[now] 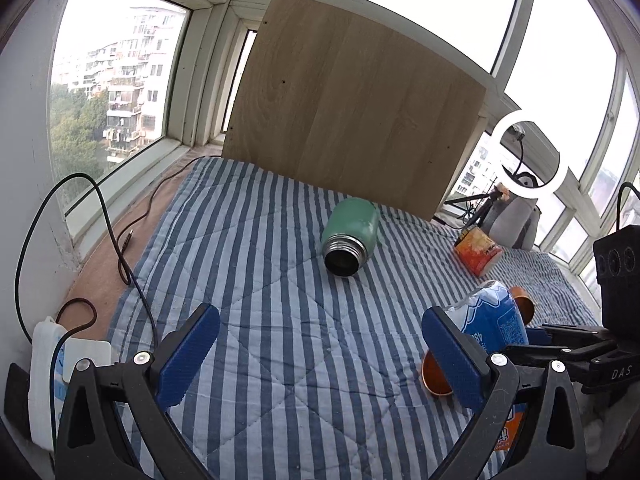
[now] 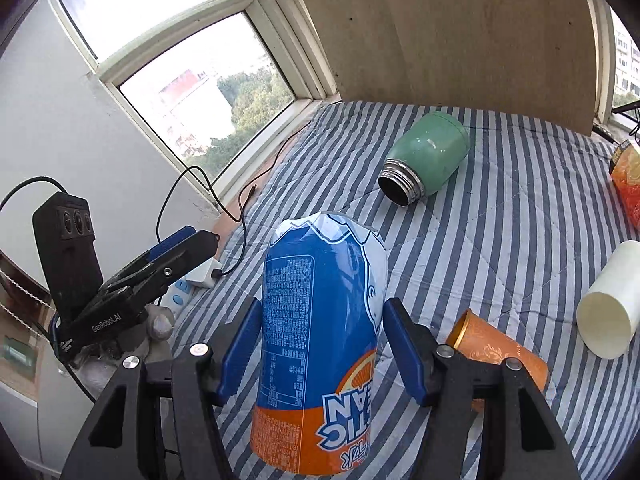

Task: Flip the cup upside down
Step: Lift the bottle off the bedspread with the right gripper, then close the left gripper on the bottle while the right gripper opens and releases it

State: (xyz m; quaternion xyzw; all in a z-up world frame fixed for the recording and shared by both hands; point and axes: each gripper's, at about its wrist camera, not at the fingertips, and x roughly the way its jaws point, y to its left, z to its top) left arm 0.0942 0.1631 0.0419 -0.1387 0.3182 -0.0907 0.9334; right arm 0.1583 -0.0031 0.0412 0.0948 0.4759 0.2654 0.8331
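Note:
A blue-and-orange printed cup sits between the blue pads of my right gripper, which is shut on it. Its print reads upside down, with the orange band toward me. The left wrist view shows the same cup at the right, with the right gripper clamped on it from the side. My left gripper hangs open over the striped quilt, holding nothing. It also shows as a black clamp, the left gripper, left of the cup.
A green flask lies on its side, mouth toward me. A copper paper cup and a white cup lie tipped at the right, near an orange snack tub. A wooden board stands behind. A power strip and cables are at the left.

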